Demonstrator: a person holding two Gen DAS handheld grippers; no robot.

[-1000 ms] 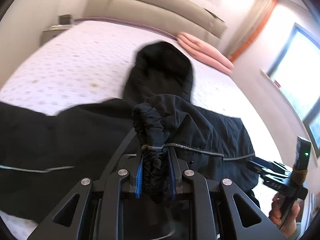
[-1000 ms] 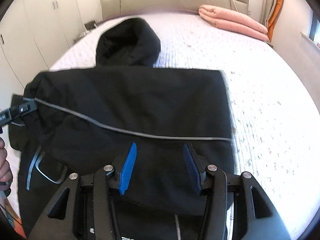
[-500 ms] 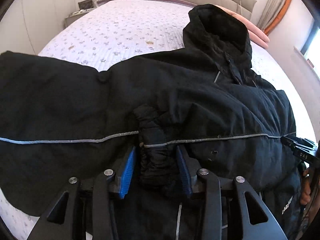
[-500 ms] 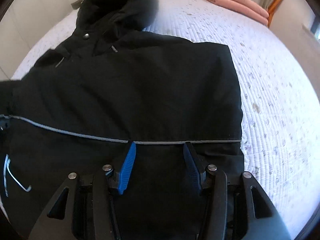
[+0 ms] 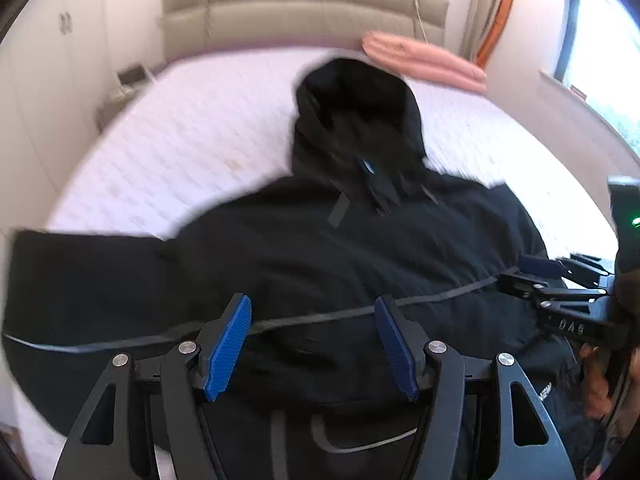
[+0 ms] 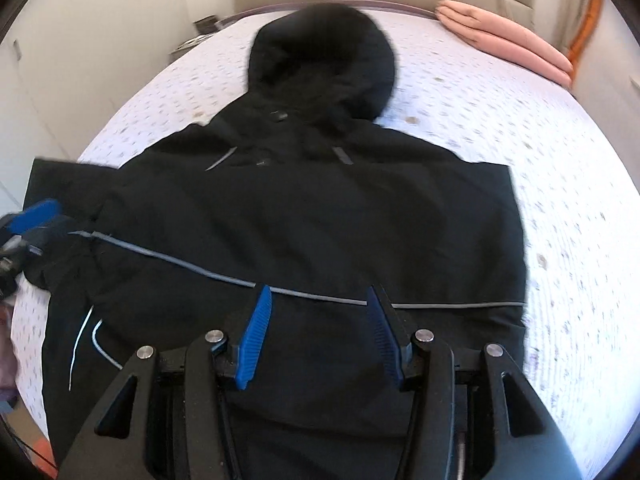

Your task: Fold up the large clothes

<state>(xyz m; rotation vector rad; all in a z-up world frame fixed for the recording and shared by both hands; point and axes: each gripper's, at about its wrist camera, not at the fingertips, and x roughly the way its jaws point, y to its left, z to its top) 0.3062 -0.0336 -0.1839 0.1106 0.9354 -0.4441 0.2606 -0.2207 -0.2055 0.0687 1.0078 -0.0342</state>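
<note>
White patterned bed [image 6: 500, 128], black hooded jacket [image 6: 320, 208], folded pink blanket [image 6: 504, 40].

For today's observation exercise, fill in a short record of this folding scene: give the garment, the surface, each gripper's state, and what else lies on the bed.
garment: black hooded jacket, spread flat, hood toward the headboard, grey piping across it
surface: bed with white patterned cover
left gripper: jaws opening, nothing between the pads, above the jacket
right gripper: open, empty, above the jacket's lower part
other item: folded pink blanket at the far right corner of the bed
headboard: beige, padded
</note>
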